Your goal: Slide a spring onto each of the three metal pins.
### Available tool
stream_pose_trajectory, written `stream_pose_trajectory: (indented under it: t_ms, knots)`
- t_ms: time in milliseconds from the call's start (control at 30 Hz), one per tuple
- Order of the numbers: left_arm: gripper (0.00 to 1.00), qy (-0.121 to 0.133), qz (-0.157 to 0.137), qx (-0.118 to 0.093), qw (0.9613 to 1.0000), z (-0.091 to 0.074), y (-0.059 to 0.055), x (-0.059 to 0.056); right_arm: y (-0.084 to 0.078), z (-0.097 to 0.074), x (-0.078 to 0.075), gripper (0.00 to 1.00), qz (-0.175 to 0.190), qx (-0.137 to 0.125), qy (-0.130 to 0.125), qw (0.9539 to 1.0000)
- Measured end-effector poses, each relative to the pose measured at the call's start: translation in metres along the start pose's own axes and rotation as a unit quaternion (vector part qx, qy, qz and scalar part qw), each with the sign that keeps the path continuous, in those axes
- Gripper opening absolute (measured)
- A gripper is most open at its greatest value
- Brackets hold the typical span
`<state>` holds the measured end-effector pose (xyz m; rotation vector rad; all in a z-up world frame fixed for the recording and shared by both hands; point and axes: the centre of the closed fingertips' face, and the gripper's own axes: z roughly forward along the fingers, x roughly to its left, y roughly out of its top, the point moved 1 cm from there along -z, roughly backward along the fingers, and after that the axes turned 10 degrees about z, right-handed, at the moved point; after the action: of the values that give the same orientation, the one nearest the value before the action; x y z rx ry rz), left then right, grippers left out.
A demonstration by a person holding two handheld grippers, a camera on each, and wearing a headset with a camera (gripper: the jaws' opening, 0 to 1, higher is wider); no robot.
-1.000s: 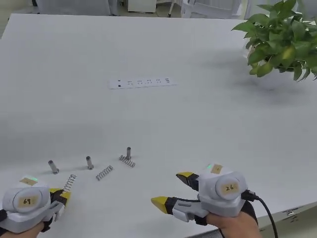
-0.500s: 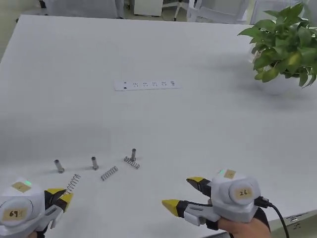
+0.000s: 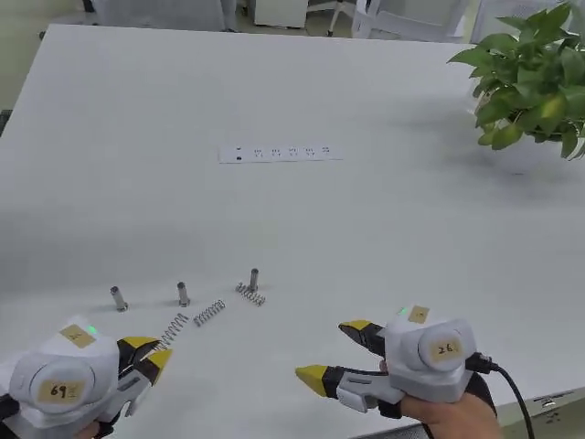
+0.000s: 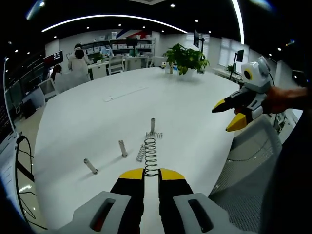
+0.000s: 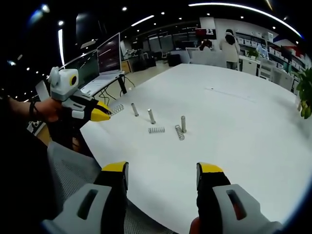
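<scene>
One spring (image 4: 150,154) tight in the closed left claw (image 4: 151,171), near the pins (image 4: 123,147); right claw (image 5: 163,167) open.

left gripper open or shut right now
Shut on a spring. The left gripper has its yellow tips nearly together with the spring's near end pinched between them; the rest sticks out ahead.

Three little metal pins (image 3: 183,294) stood in a row near the desk's front edge. Two springs (image 3: 209,313) lay flat beside them. The left gripper (image 3: 151,351) pinched a third spring (image 3: 172,329).
</scene>
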<state>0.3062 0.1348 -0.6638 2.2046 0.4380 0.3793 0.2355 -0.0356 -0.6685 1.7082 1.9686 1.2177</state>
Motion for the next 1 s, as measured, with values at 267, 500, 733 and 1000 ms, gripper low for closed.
stream_pose_trajectory:
  t_ms: [267, 500, 733, 1000]
  knots:
    - [0.02, -0.032, 0.027, -0.013, 0.999, 0.008, 0.018, -0.027, 0.004, 0.006, 0.01, 0.55, -0.01, -0.001, 0.015, 0.9998]
    - [0.02, -0.059, 0.052, -0.02, 0.9967, 0.012, 0.027, -0.043, 0.003, 0.01, 0.022, 0.51, -0.025, 0.006, 0.037, 0.999]
    - [0.02, -0.088, 0.09, -0.025, 0.9918, 0.013, 0.032, -0.057, 0.005, 0.014, 0.032, 0.46, -0.035, 0.009, 0.06, 0.9975]
    - [0.02, -0.128, 0.137, -0.032, 0.9816, 0.015, 0.037, -0.077, 0.007, 0.015, 0.045, 0.39, -0.055, 0.012, 0.089, 0.9945]
